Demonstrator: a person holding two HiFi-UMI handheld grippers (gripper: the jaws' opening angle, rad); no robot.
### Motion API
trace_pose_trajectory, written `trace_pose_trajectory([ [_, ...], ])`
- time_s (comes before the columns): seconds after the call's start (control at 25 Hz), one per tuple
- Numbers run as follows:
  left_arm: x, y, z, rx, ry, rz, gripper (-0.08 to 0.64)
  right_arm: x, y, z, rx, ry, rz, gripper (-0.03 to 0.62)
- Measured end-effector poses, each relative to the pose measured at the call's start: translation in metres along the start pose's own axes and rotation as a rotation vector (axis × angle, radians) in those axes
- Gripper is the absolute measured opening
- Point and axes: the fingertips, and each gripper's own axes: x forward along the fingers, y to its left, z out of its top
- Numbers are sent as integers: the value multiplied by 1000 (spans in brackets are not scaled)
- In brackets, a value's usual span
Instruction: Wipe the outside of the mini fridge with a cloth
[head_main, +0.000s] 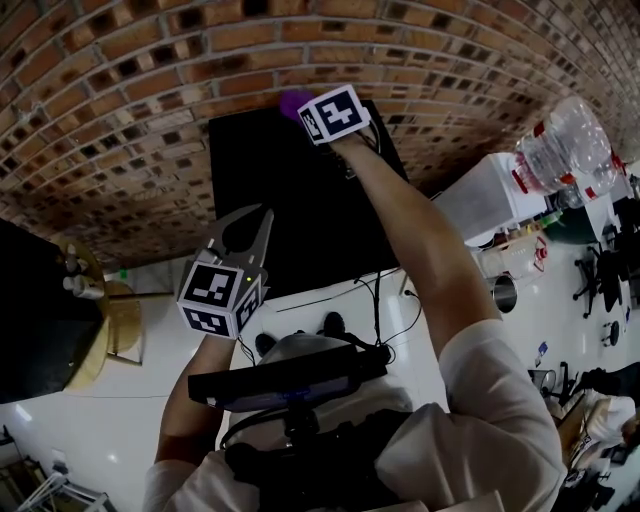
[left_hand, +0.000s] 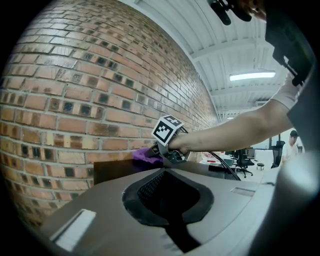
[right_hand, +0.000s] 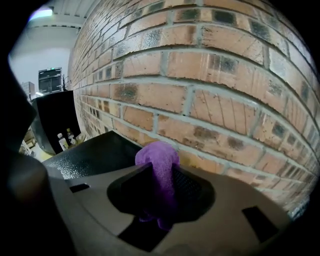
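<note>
Far left of the head view: a dark cabinet (head_main: 35, 310) is cut off by the frame edge. The small bottles (head_main: 75, 280) beside it are too small for me to identify.

Left gripper (head_main: 262, 218): I hold it off the front-left corner of the mini fridge (head_main: 300, 210), touching nothing that I can see. Its own view shows the 2 jaws pressed together with nothing between them.

Mini fridge: black, standing back against the brick wall (head_main: 150, 100). In the head view its dark faces merge, so I cannot separate top from front. The lower part is hidden behind the left gripper and my own headgear. The right gripper view shows a speckled black top surface running towards the wall.

Right gripper (right_hand: 160, 192): the jaws are clamped on the purple cloth (right_hand: 159, 162), which bunches out ahead of the pads and hangs a little below them. In the head view the marker cube (head_main: 335, 113) covers these jaws. Only a scrap of cloth shows beyond it, at the fridge's rear edge close to the wall. From the left gripper view the cloth appears to rest on the fridge top near that edge. I cannot confirm contact from the right gripper view.

Right side: a white box (head_main: 485, 195) and a large clear bottle (head_main: 562, 145), both stretched by the lens. The office chairs at the frame edge are dark and indistinct.
</note>
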Motion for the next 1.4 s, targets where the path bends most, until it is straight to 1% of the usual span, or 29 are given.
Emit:
trace_pose_trajectory([
  [0.16,-1,1,-2,-1,1,8,9,-14,-19,-7,6,-11,-20,117],
  [0.6,0,6,0,-8,0,30,9,-41,-84,-47,54,25,-119,117],
  [0.92,0,8,-2,-18,7,49,9,-58,-117,-73,85,49,-192,117],
  [1.04,1,11,-4,-25,20,57,9,-67,-127,-76,100,42,-227,117],
  [1.16,3,10,-4,-27,24,44,9,-79,-134,-75,101,24,-258,117],
  [1.24,1,10,-2,-30,10,41,9,-86,-137,-73,104,13,-275,117],
  [1.36,-11,18,4,-26,-37,72,9,-99,-132,-67,113,-20,-278,117],
  [1.4,-17,21,5,-36,-49,82,9,-103,-130,-65,116,-30,-274,117],
])
